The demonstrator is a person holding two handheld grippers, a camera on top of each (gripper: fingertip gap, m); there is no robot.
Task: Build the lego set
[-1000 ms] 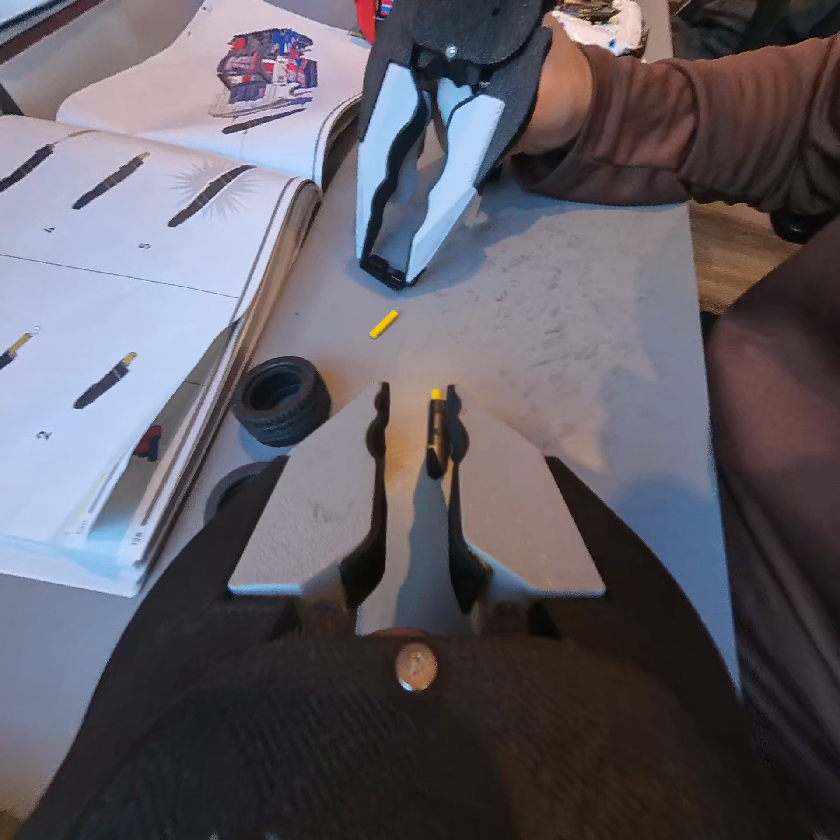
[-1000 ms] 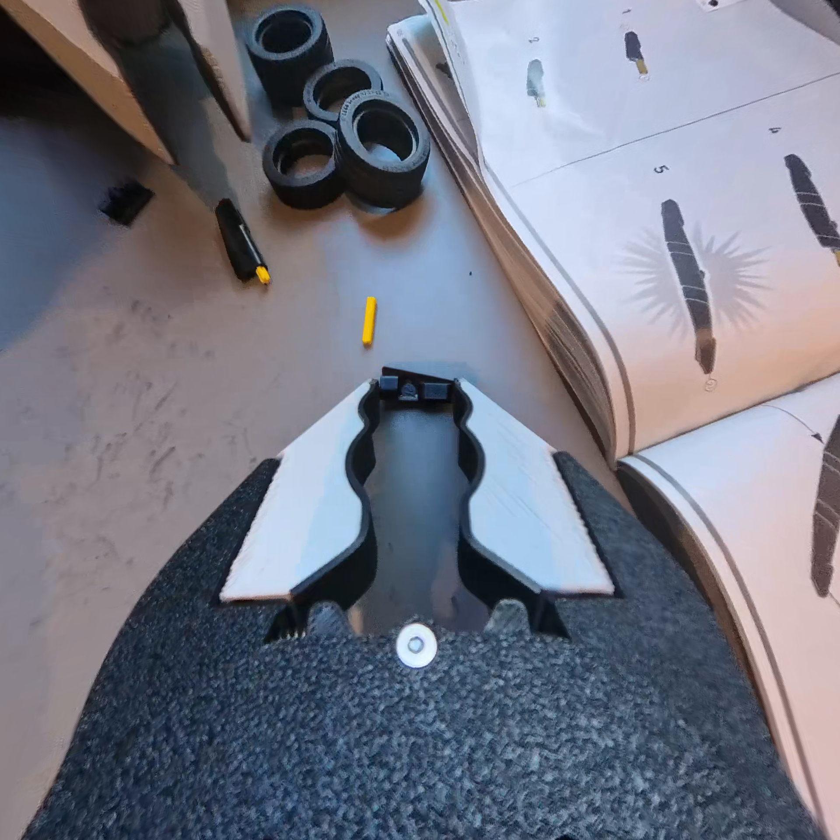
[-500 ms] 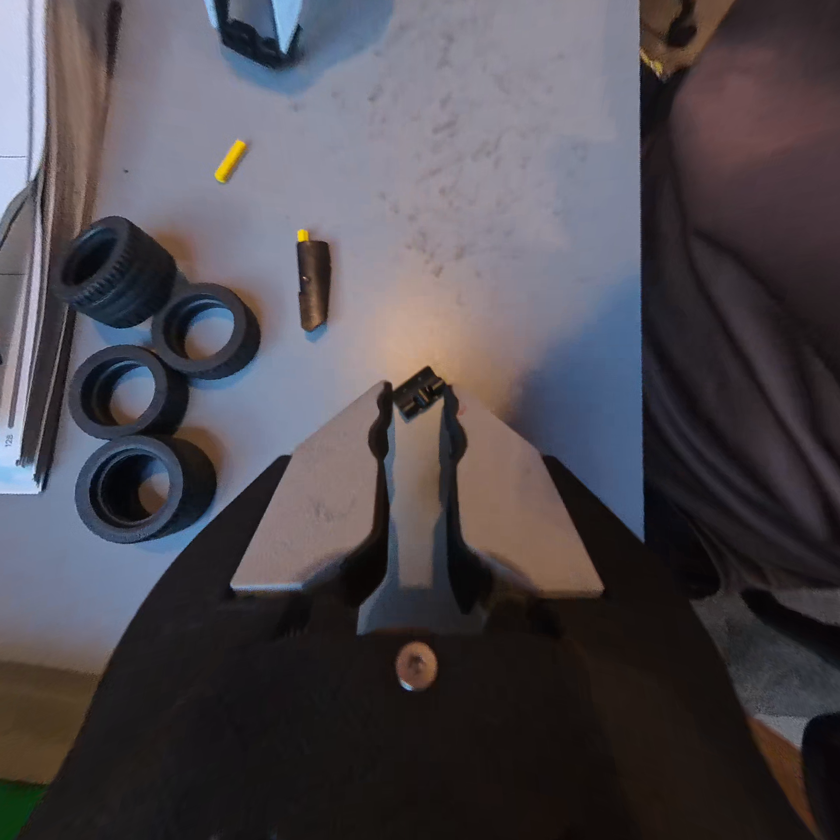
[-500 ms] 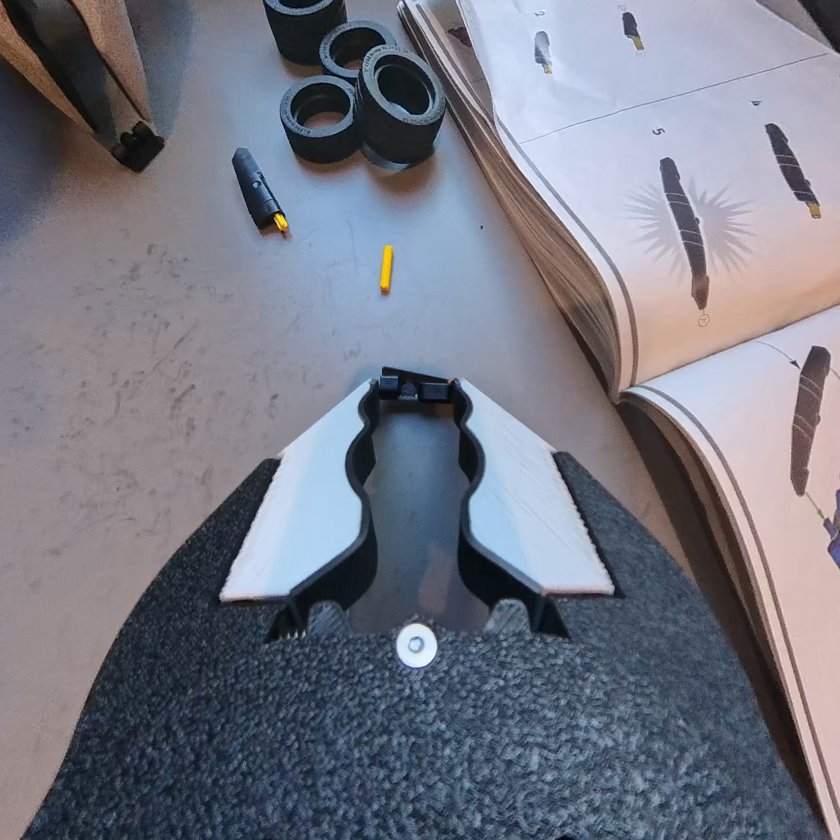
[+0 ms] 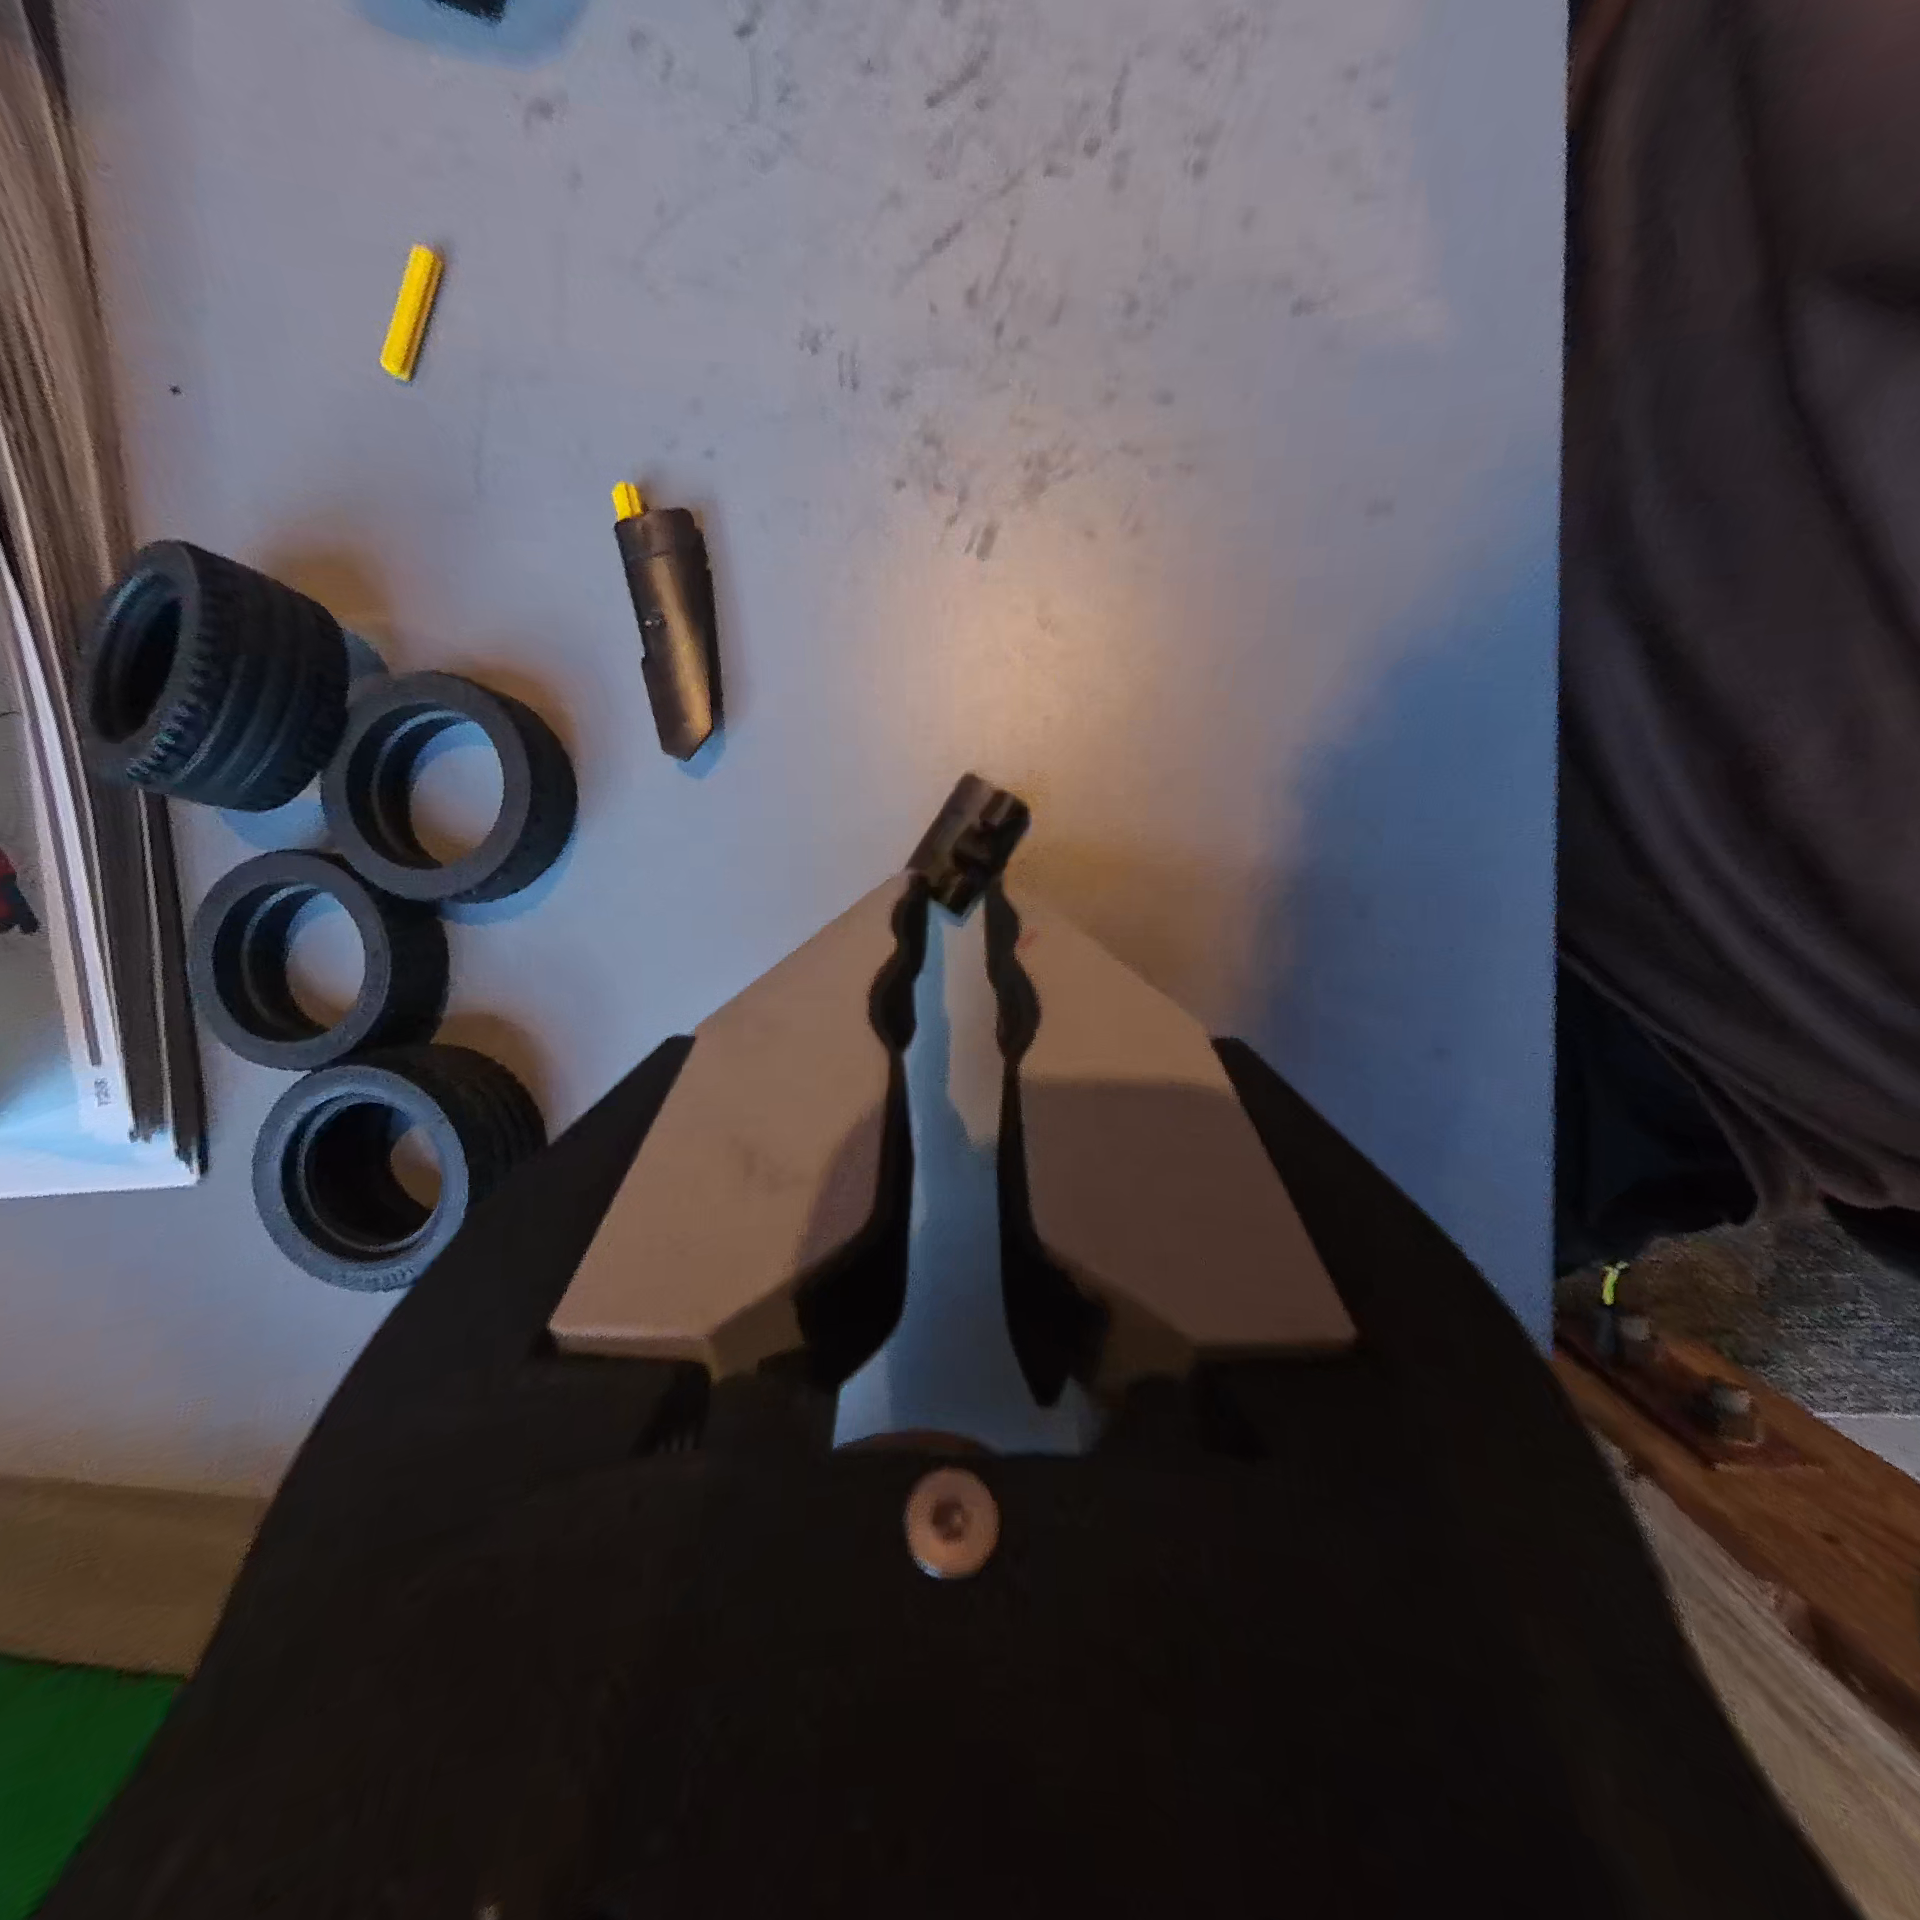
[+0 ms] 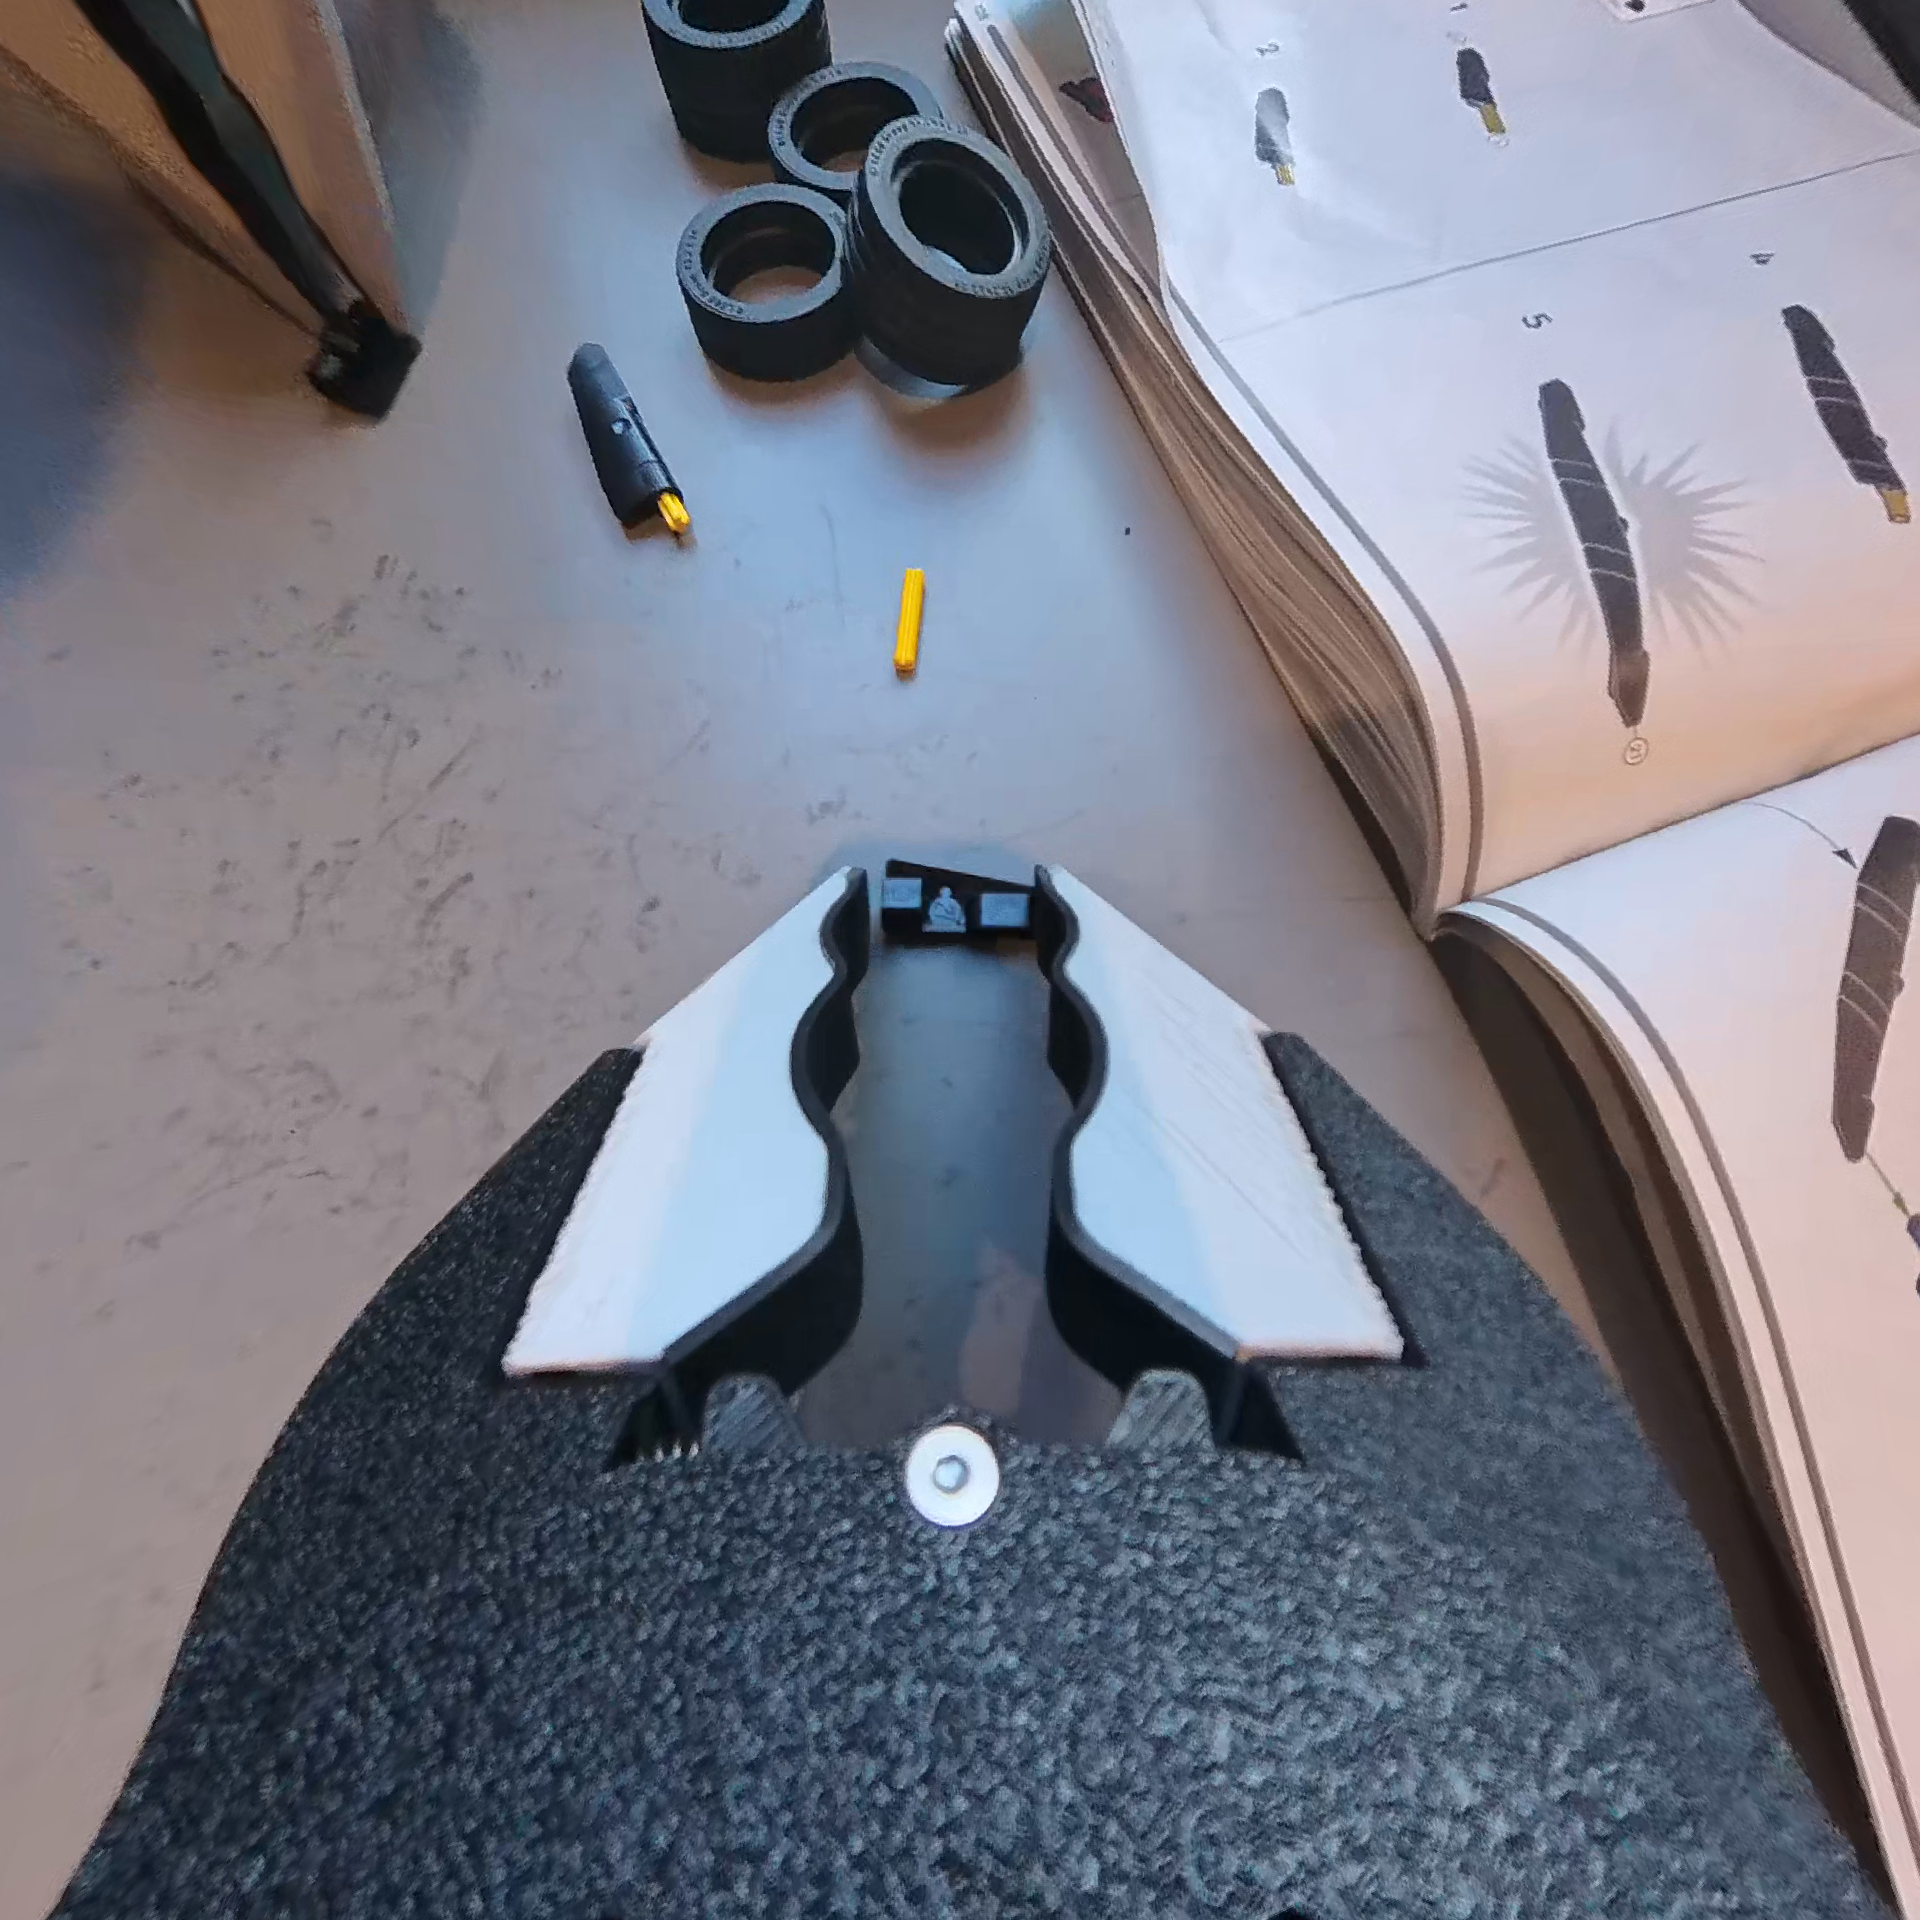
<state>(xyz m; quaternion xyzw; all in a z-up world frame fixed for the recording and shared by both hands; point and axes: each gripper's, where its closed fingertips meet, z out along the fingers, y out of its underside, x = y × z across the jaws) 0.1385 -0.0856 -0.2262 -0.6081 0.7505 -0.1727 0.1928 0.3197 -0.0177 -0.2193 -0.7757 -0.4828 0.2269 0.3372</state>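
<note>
Showing printed step figures and drawings of black parts on the open instruction booklet (image 6: 1558,436); bearing raised lettering on the sidewalls of the black tires (image 6: 862,239), too small to make out.

Lying on the grey table (image 5: 1143,312): a loose yellow pin (image 5: 411,310) and a black rod (image 5: 670,623) with a yellow tip, both well ahead of the tools and apart from each other. Sitting beside the booklet's edge, four tires clustered and touching one another, left of the left gripper (image 5: 961,899) in its own view.

Pinching a small black connector piece (image 5: 968,840) at the very tips of the left gripper, fingers nearly together, the piece tilted and sticking out forward above the table. Clamping a wider black brick (image 6: 954,902) crosswise between the tips of the right gripper (image 6: 954,914), fingers standing moderately apart with the brick spanning the gap. Appearing at the upper left of the right wrist view, the left gripper with its dark piece close to the table, near the rod's blunt end.
</note>
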